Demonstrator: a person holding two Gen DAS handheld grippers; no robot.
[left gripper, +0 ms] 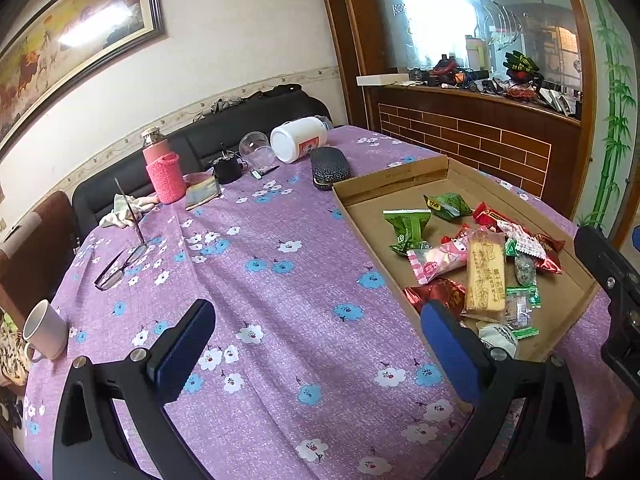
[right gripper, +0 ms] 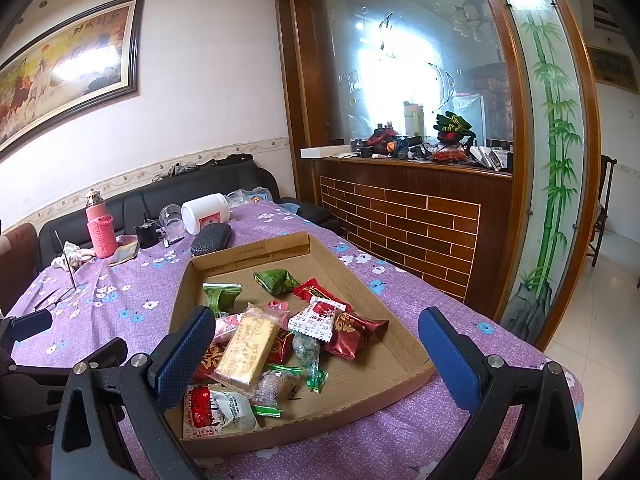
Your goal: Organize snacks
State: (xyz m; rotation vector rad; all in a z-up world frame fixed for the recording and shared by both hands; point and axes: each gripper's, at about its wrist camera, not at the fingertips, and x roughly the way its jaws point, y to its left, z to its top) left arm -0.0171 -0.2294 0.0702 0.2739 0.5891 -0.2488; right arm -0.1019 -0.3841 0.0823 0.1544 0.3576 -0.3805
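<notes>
The left gripper (left gripper: 316,344) hangs over bare purple tablecloth (left gripper: 280,280) with its jaws wide apart and nothing between them; at about nine o'clock a white mug (left gripper: 44,330) stands near the table edge and a pair of glasses (left gripper: 120,266) lies at ten, so a careless sweep that way could knock either off. Toward two o'clock the cardboard tray (right gripper: 304,416) holds the heaped snacks (right gripper: 280,344). The right gripper (right gripper: 316,348) hovers above that pile, jaws likewise spread and empty. The wrappers overlap and look slippery, so closing there risks pinching two packets at once, crushing the yellow biscuit pack (right gripper: 250,350), or shoving the light tray.
</notes>
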